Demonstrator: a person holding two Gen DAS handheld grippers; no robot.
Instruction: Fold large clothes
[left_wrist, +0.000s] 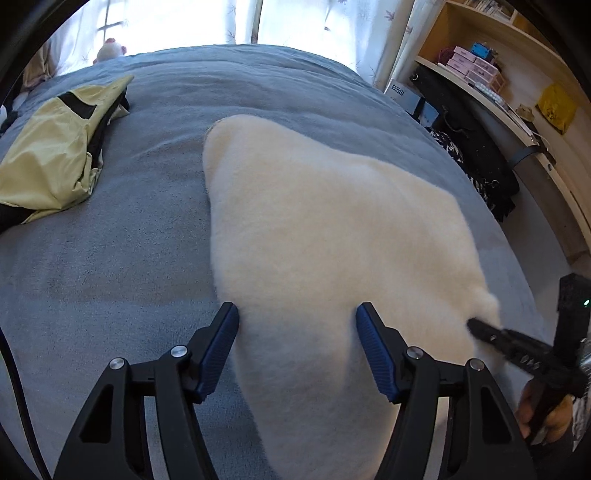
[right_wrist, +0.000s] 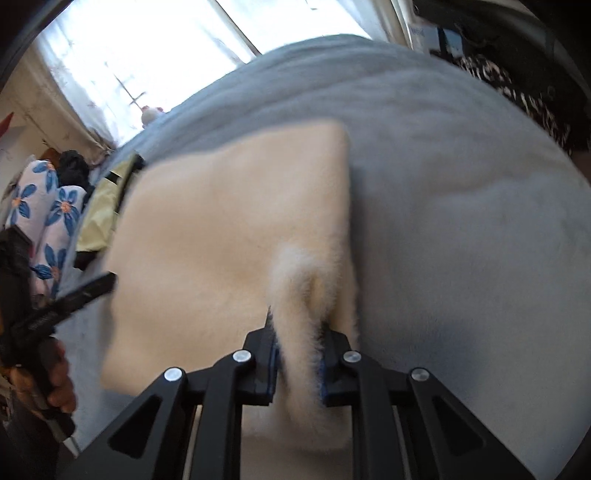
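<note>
A cream fleece garment (left_wrist: 325, 236) lies folded on the grey-blue bedspread (left_wrist: 110, 266). My left gripper (left_wrist: 297, 319) is open, its blue pads (left_wrist: 221, 343) spread over the garment's near left edge, holding nothing. My right gripper (right_wrist: 297, 332) is shut on a raised tuft of the cream fleece garment (right_wrist: 229, 236) at its near right edge. The right gripper also shows in the left wrist view (left_wrist: 480, 328), at the garment's right corner. The left gripper shows in the right wrist view (right_wrist: 92, 286), at the garment's left side.
A crumpled yellow and black garment (left_wrist: 55, 147) lies on the bed at the far left. A plush toy (left_wrist: 109, 50) sits by the bright window. Shelves with boxes (left_wrist: 476, 66) and dark bags (left_wrist: 465, 136) stand right of the bed. Flowered pillows (right_wrist: 40, 214) lie at the far left.
</note>
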